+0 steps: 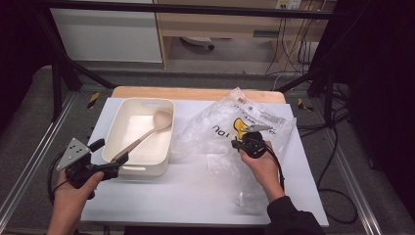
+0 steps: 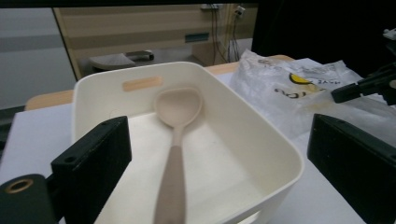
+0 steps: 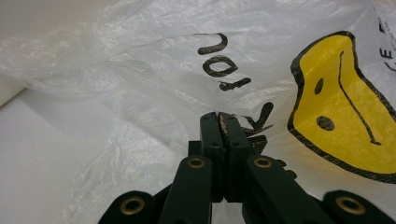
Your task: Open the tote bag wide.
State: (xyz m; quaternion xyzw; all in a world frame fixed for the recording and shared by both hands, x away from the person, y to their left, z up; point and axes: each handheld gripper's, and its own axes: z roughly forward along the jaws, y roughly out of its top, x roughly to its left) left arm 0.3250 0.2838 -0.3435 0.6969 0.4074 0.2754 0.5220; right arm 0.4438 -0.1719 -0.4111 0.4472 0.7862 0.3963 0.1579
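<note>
Left gripper (image 1: 115,164): jaws held wide apart, nothing gripped, spoon (image 2: 173,140) in tray (image 2: 280,154) ahead
Right gripper (image 3: 219,116): jaws pressed together on plastic bag (image 3: 154,60)
Bag print: yellow face (image 3: 345,107), lettering unreadable

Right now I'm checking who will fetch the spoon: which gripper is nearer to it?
Left. The left gripper is open at the tip of the spoon handle, by the tub's near rim. The right gripper is shut on the plastic bag, well aside.
</note>
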